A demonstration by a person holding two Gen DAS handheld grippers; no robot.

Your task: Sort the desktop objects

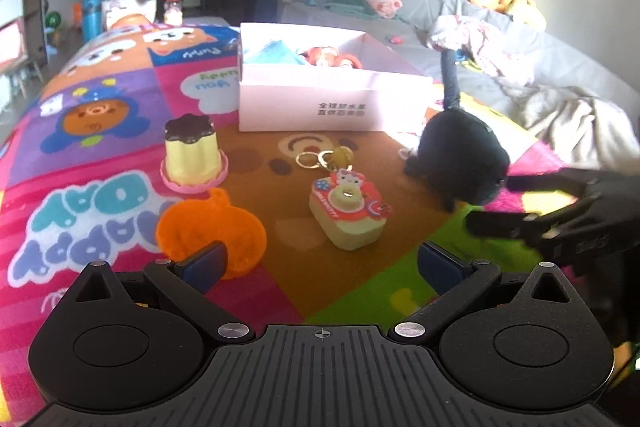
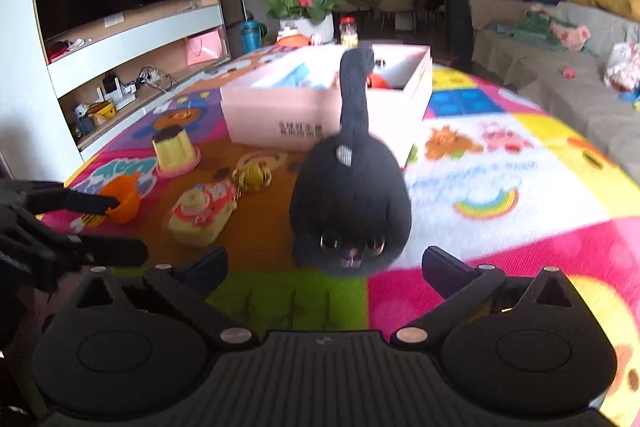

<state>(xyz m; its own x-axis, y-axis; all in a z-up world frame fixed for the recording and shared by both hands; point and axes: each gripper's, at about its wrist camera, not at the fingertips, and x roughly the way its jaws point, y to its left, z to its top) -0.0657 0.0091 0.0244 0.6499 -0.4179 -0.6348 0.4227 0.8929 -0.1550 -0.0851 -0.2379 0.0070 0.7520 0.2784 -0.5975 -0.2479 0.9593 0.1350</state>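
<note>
Two grippers face a table covered by a colourful cartoon mat [image 2: 500, 163], and both stand with jaws wide apart and nothing between the pads. Right gripper [image 2: 324, 267]: its fingers [image 2: 444, 267] flank open mat, and the black plush cat [image 2: 352, 195] sits just beyond the fingertips, centred on the gap, face toward the camera and tail raised upright in front of the white box [image 2: 276, 111]; no pad touches the plush. In the left wrist view this same gripper [image 1: 488, 201] appears at the right edge, its two dark fingers spread, with the cat [image 1: 460, 159] just beside their tips. Left gripper [image 1: 320, 263]: the orange pumpkin-shaped piece [image 1: 208, 227] lies flat on the mat just ahead of the left finger [image 1: 204, 263], partly overlapped by that finger in the view; contact cannot be determined. The camera-shaped keychain toy [image 1: 346, 215] lies ahead of the gap, slightly right of centre, with its rings [image 1: 310, 159] toward the box. The pudding-shaped toy [image 1: 192, 155] stands upright on a pink base, beyond the pumpkin piece. The white box [image 1: 332, 99] stands open behind these items and already contains some objects.
</note>
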